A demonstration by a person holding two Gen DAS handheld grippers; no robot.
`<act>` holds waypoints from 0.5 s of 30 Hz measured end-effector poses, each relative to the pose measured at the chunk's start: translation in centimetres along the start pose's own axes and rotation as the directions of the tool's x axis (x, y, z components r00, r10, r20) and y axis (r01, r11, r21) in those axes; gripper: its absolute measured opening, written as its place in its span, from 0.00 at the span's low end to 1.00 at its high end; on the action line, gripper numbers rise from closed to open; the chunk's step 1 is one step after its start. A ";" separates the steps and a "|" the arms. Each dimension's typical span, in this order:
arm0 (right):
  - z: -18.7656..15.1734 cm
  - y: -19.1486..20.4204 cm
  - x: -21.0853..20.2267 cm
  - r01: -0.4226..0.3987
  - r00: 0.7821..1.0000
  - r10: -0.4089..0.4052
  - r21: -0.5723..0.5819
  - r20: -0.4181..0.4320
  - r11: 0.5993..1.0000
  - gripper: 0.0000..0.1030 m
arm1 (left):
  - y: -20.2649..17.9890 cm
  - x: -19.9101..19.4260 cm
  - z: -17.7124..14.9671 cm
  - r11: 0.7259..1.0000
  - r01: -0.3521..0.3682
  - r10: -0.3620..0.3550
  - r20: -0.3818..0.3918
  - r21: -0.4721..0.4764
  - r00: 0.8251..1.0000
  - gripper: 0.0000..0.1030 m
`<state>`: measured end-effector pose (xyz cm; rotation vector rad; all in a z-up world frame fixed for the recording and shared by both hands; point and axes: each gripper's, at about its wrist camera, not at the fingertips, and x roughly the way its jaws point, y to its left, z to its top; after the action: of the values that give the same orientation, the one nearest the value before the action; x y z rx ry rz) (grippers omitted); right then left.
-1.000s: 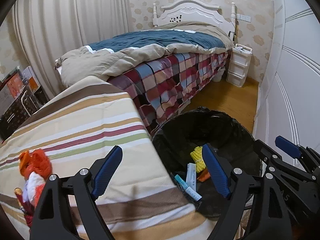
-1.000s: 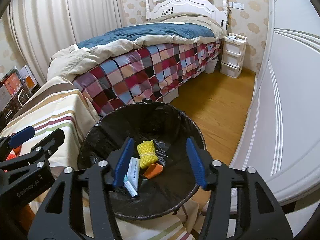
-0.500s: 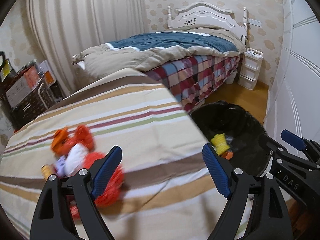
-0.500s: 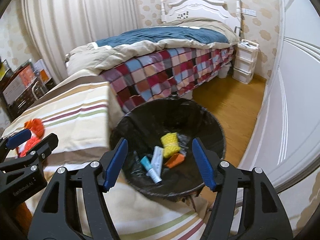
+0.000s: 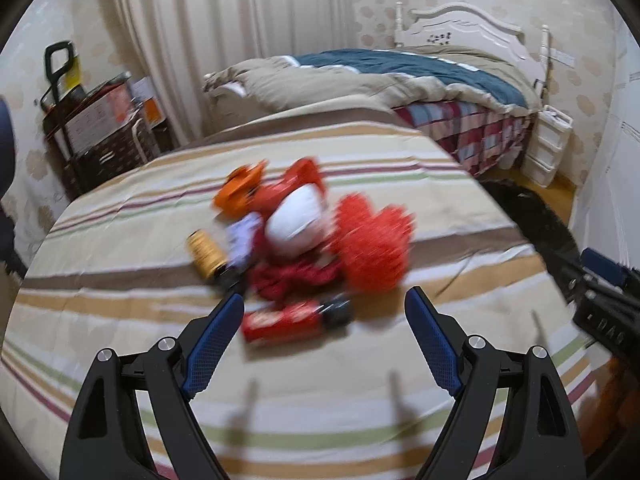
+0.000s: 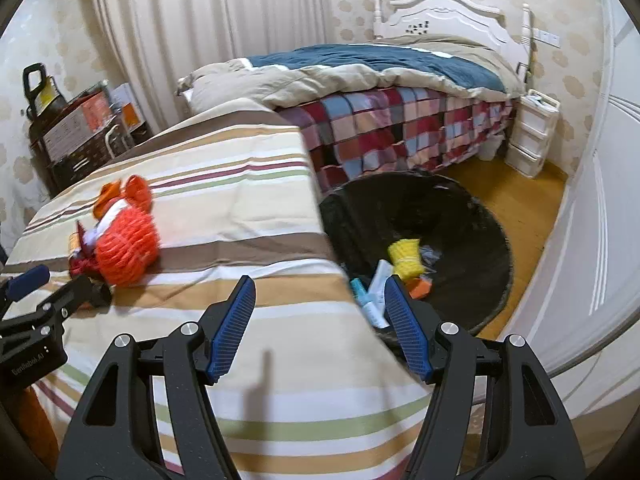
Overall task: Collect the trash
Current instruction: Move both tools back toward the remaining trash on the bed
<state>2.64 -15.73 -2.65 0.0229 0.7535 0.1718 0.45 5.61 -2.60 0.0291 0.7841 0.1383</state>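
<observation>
A blurred pile of trash lies on the striped tablecloth: an orange-red mesh ball, a white wad, orange wrapping, a gold cylinder and a red tube with a black cap. My left gripper hovers open just before the pile, with the red tube near its fingertips and nothing gripped. My right gripper is open and empty over the table's corner beside the black-lined bin. The bin holds a yellow sponge, a white tube and an orange scrap.
A bed with a plaid cover stands behind the table and bin. White drawers sit by the headboard, and a white wardrobe door lines the right. Boxes on a dark shelf stand at the left by the curtain.
Both views have swung left, from the bin toward the table. The trash pile has come from the left edge to the middle of the left wrist view. The right jaws stand slightly wider.
</observation>
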 end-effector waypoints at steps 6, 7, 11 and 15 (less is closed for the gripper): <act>-0.5 1.6 0.0 -0.023 1.000 0.022 -0.032 -0.010 0.999 0.63 | 3.1 0.5 -1.6 0.998 -0.041 0.039 -0.037 -0.044 0.999 0.80; -0.5 1.8 0.0 -0.023 1.000 0.023 -0.034 -0.011 0.999 0.63 | 3.4 0.7 -1.7 0.998 -0.046 0.044 -0.044 -0.048 0.998 0.80; -0.8 2.4 0.0 -0.026 1.000 0.025 -0.045 -0.016 0.999 0.63 | 4.5 0.8 -1.6 0.996 -0.050 0.047 -0.045 -0.072 0.998 0.80; -0.9 2.5 0.0 -0.026 1.000 0.025 -0.046 -0.017 0.999 0.63 | 5.7 0.8 -1.4 0.993 -0.070 0.067 -0.035 -0.092 0.997 0.80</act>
<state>1.65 -13.31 -3.07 -0.0133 0.7654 0.2136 -0.64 11.28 -3.75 -0.0346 0.8078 0.2410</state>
